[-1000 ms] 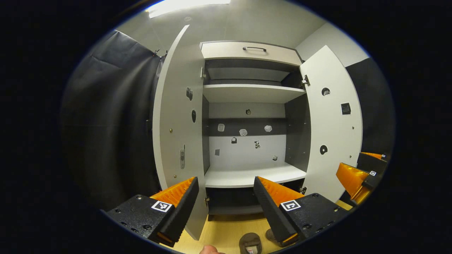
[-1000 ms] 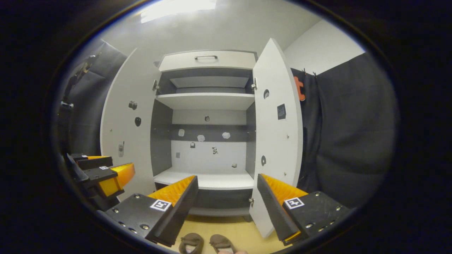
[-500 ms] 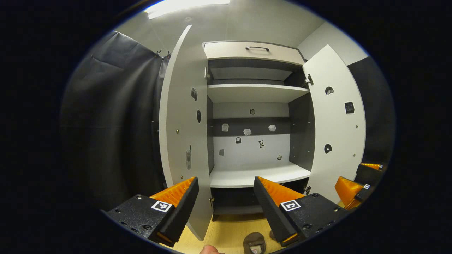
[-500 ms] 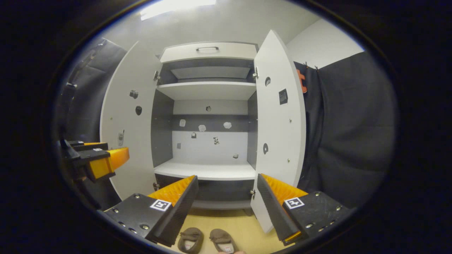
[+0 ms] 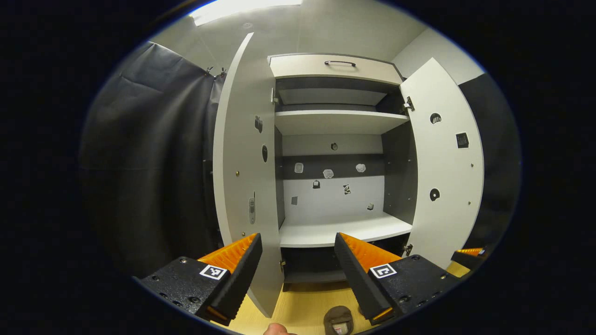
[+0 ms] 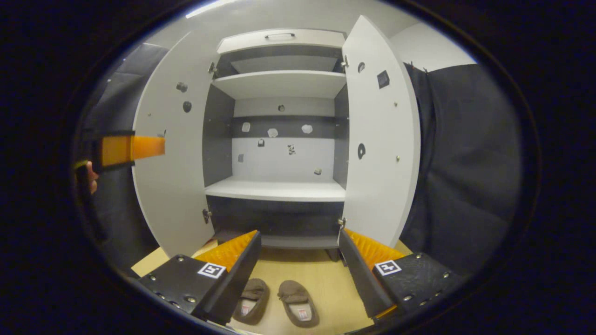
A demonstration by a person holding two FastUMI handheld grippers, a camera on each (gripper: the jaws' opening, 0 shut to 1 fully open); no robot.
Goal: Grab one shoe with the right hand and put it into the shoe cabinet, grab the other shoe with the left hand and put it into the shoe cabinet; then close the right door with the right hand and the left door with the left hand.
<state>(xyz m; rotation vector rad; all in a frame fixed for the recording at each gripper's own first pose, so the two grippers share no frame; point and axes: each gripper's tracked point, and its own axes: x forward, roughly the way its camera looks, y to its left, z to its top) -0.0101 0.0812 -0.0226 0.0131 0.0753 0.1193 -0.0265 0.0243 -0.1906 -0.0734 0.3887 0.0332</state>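
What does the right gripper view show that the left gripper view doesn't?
Right gripper view: the pair of brown slippers lies side by side on the yellow wooden floor before the cabinet, and the left gripper, held by a hand, hangs by the left door. Left gripper view: a single slipper peeks in at the bottom edge, next to a fingertip. Both: the white shoe cabinet with its two doors open, the white shelf inside, and the view's own fingers parted, as on the right gripper.
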